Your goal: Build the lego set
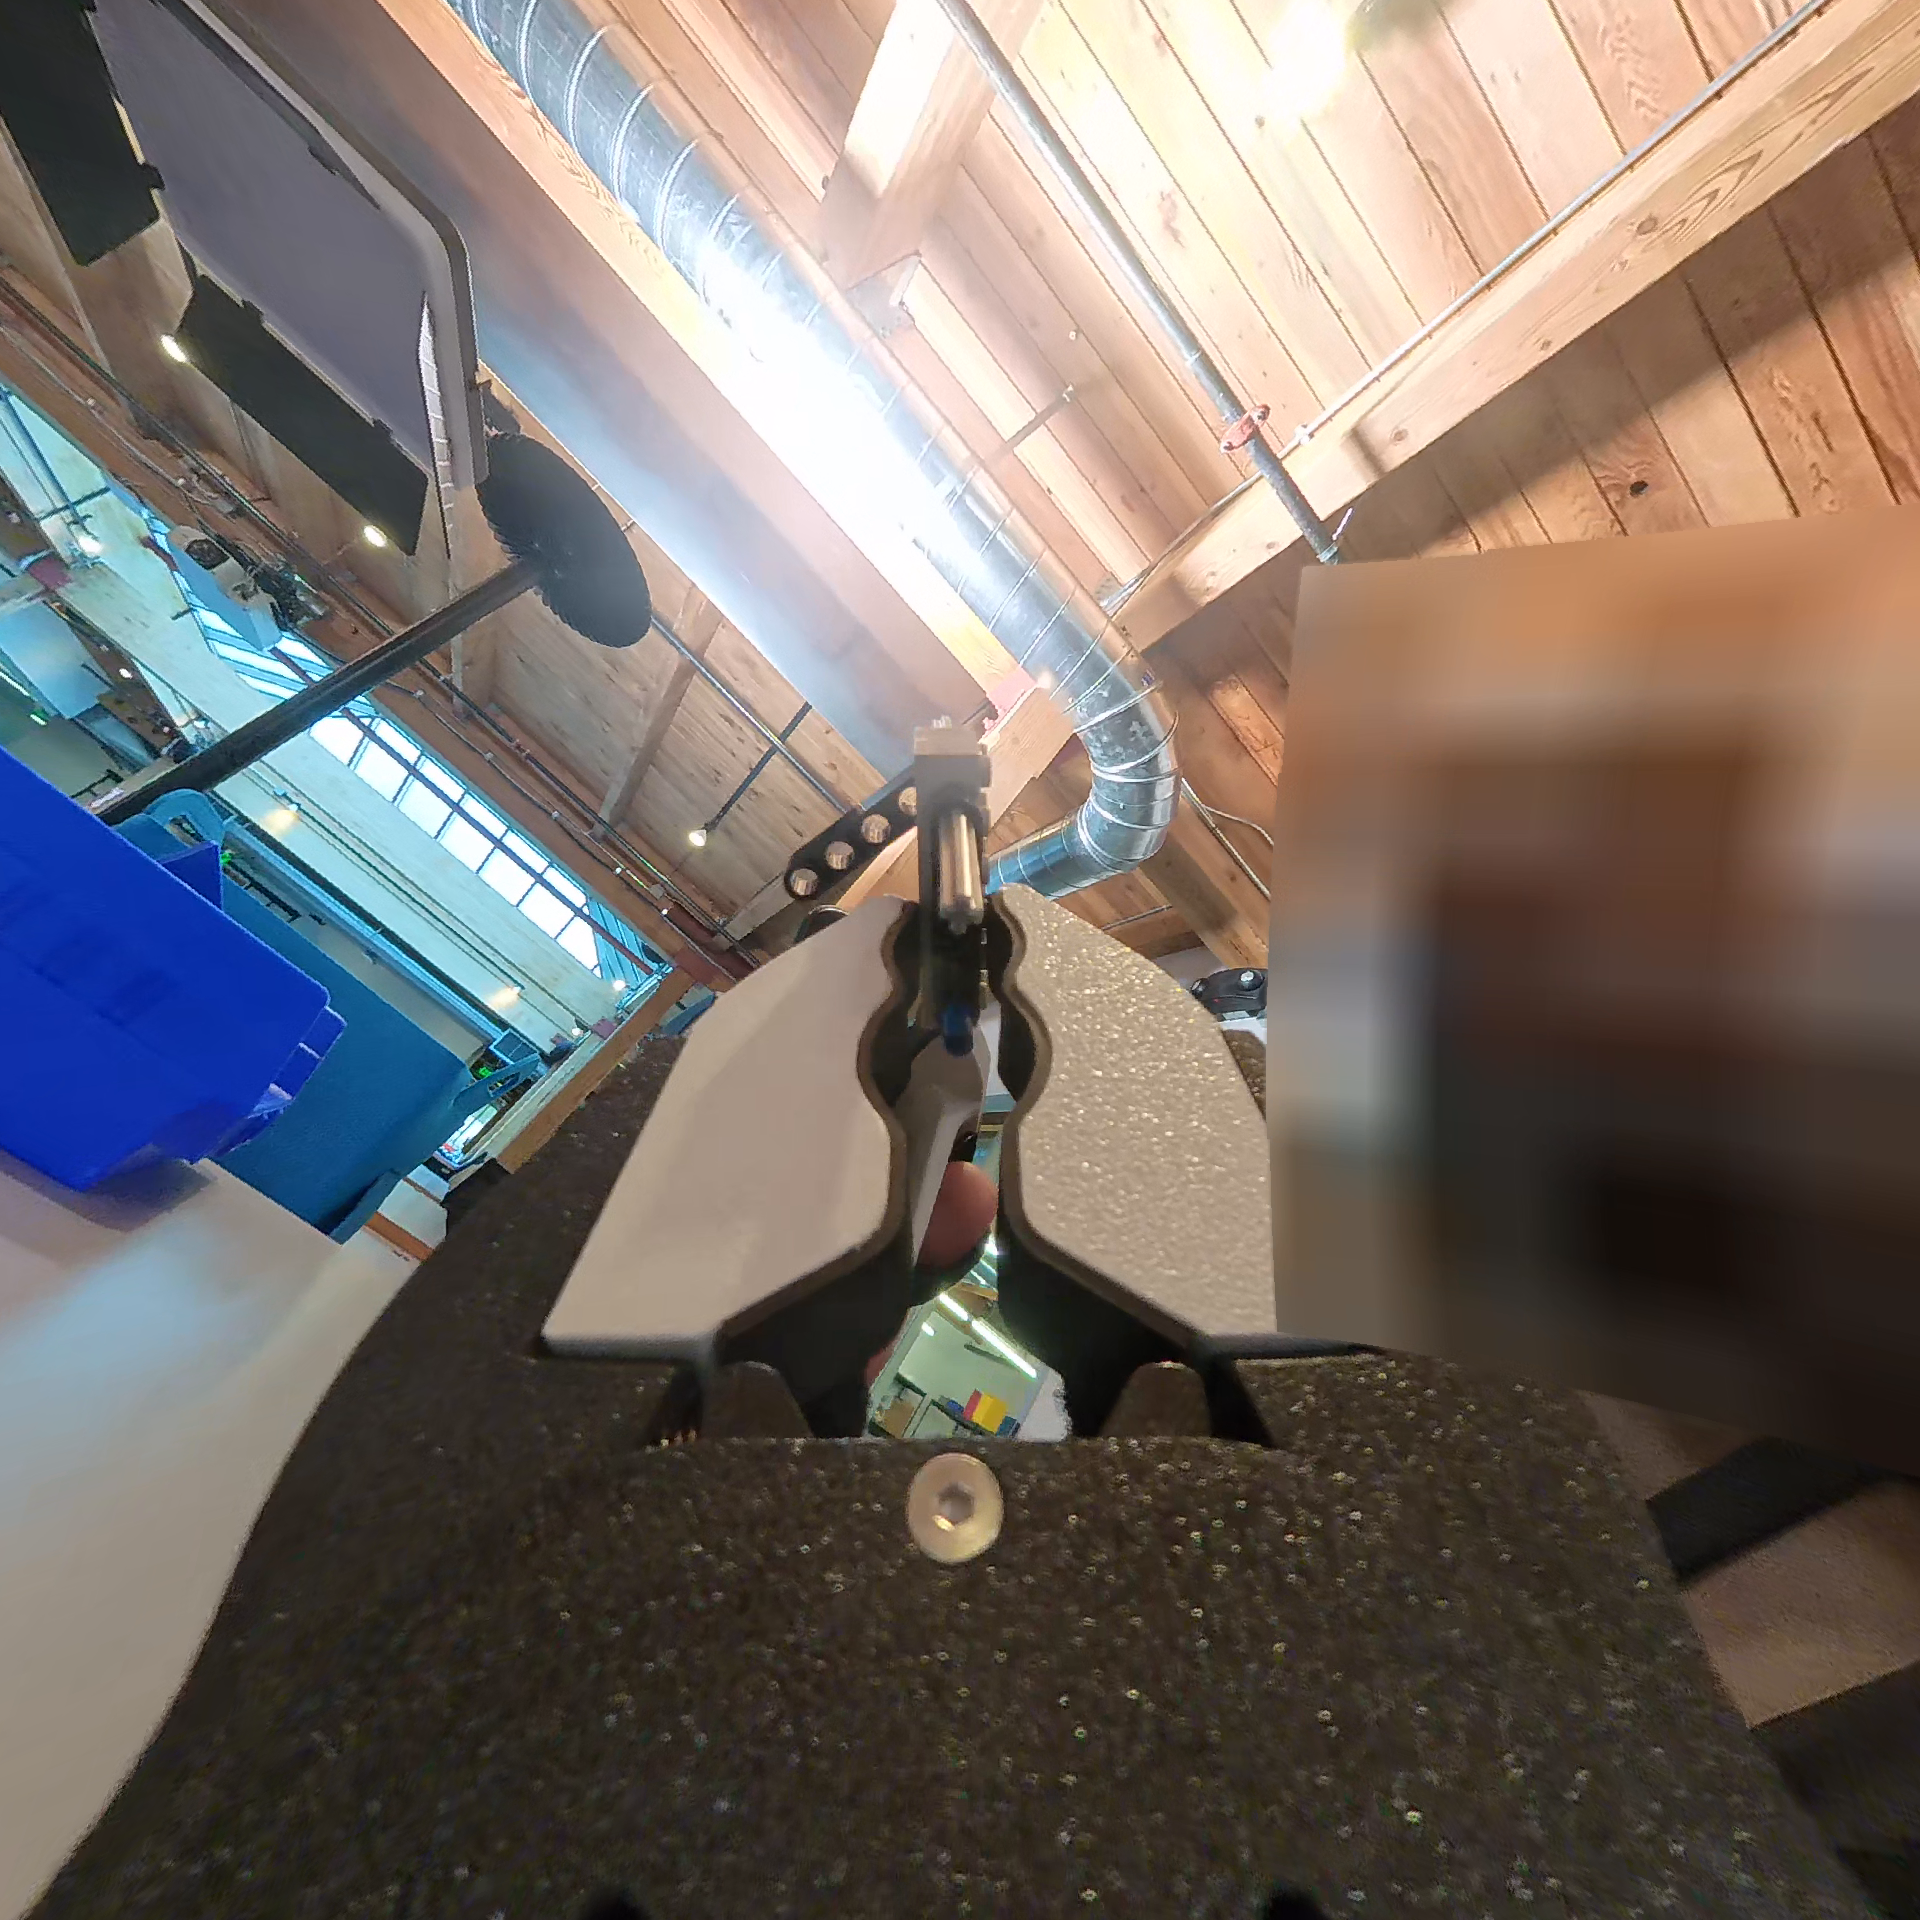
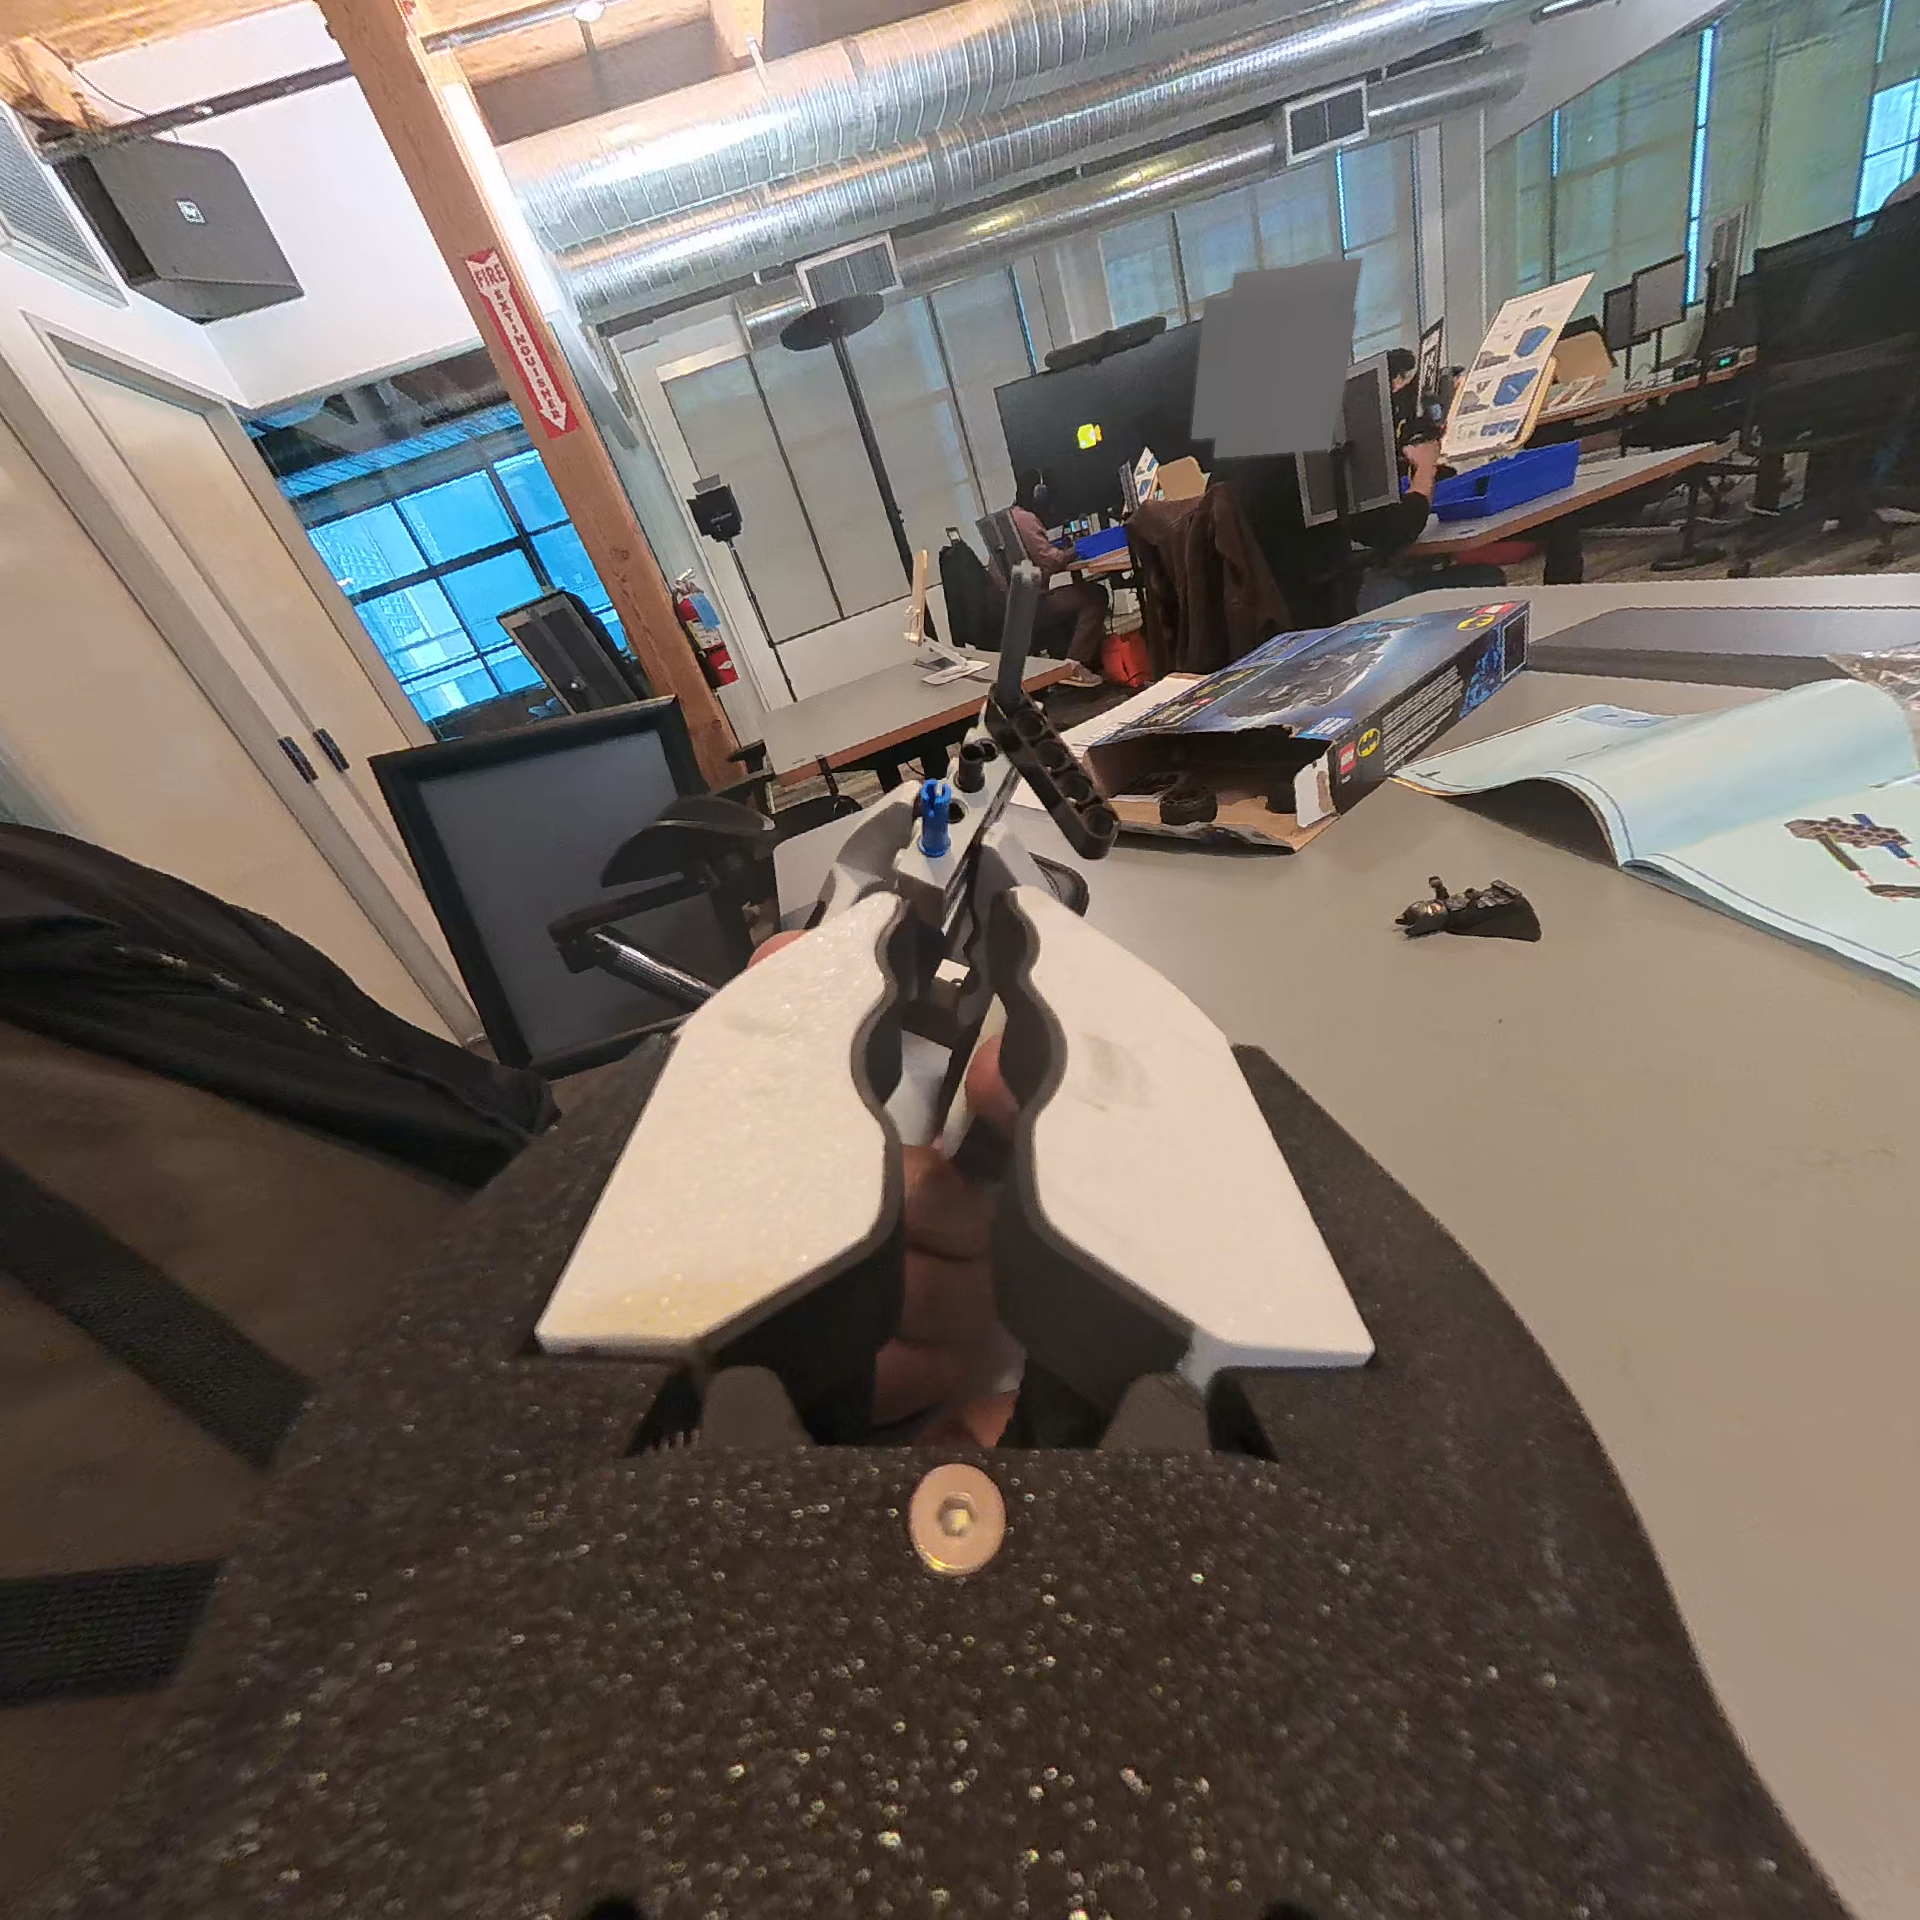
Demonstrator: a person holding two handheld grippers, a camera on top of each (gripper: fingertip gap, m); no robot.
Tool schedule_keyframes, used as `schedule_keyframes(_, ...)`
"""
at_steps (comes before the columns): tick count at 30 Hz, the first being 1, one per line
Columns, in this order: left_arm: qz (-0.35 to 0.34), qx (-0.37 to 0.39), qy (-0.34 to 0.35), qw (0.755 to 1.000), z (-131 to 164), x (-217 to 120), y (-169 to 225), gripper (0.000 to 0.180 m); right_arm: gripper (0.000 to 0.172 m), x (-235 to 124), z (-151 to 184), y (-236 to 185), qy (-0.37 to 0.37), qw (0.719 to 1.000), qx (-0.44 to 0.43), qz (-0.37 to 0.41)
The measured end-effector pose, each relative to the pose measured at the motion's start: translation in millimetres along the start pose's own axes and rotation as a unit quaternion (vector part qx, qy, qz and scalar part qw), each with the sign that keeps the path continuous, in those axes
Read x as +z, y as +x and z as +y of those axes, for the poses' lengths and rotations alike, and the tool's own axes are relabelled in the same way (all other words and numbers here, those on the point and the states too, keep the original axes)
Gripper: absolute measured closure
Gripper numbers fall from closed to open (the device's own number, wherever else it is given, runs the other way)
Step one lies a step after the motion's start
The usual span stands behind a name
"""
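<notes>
Both grippers are raised off the table around one small brick assembly. In the right wrist view my right gripper [image 2: 948,904] is shut on it: a grey block [image 2: 935,868] with a blue pin [image 2: 932,821], a black beam with holes [image 2: 1049,769] and a dark grey axle [image 2: 1013,623] standing up. A bare fingertip [image 2: 992,1081] shows behind the jaws. In the left wrist view my left gripper [image 1: 951,914] points up at the ceiling and is shut on the same assembly [image 1: 951,790]. Its blue pin [image 1: 951,1029] sits between the fingers, and its black beam [image 1: 852,842] juts left.
On the grey table [image 2: 1455,1091] lie an opened toy box [image 2: 1320,717], an open instruction booklet [image 2: 1714,790] and a small dark built part [image 2: 1470,920]. A black office chair [image 2: 675,862] stands off the table's left end. A blue bin [image 1: 125,1039] stands left. My left and right fingertips are right by each other.
</notes>
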State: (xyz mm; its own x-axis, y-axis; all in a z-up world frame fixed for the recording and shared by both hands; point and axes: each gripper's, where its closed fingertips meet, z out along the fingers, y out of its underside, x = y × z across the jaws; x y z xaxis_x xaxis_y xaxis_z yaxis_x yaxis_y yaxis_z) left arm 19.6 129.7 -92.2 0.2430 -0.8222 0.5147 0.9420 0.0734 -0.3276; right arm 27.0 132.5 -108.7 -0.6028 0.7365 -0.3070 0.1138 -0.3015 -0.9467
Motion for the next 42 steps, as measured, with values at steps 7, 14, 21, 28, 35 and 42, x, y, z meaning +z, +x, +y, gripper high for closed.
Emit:
schedule_keyframes(7,0.009,-0.010,-0.003,1.000,1.2,1.1,1.4,0.169,0.158,-1.7,-1.5,1.6,0.007,1.000,-0.002,0.002)
schedule_keyframes(14,0.019,-0.025,-0.005,0.999,1.8,1.8,3.6,0.169,0.157,-4.6,-9.1,2.4,0.025,1.000,-0.015,0.010)
schedule_keyframes(21,0.038,-0.082,0.011,0.996,-3.3,3.1,5.6,0.169,0.153,-9.5,-21.2,20.1,0.025,0.998,-0.044,0.048)
schedule_keyframes(28,0.052,-0.117,0.016,0.992,-2.5,5.3,6.7,0.169,0.143,-2.2,-27.9,29.2,-0.012,0.999,-0.033,0.000)
schedule_keyframes(35,0.047,-0.120,0.004,0.992,2.5,7.3,3.7,0.169,0.143,2.0,-31.3,20.9,-0.054,0.996,-0.055,-0.054)
schedule_keyframes(42,0.040,-0.116,-0.003,0.992,5.6,7.9,1.7,0.169,0.148,6.3,-20.5,21.8,-0.141,0.983,-0.106,-0.052)
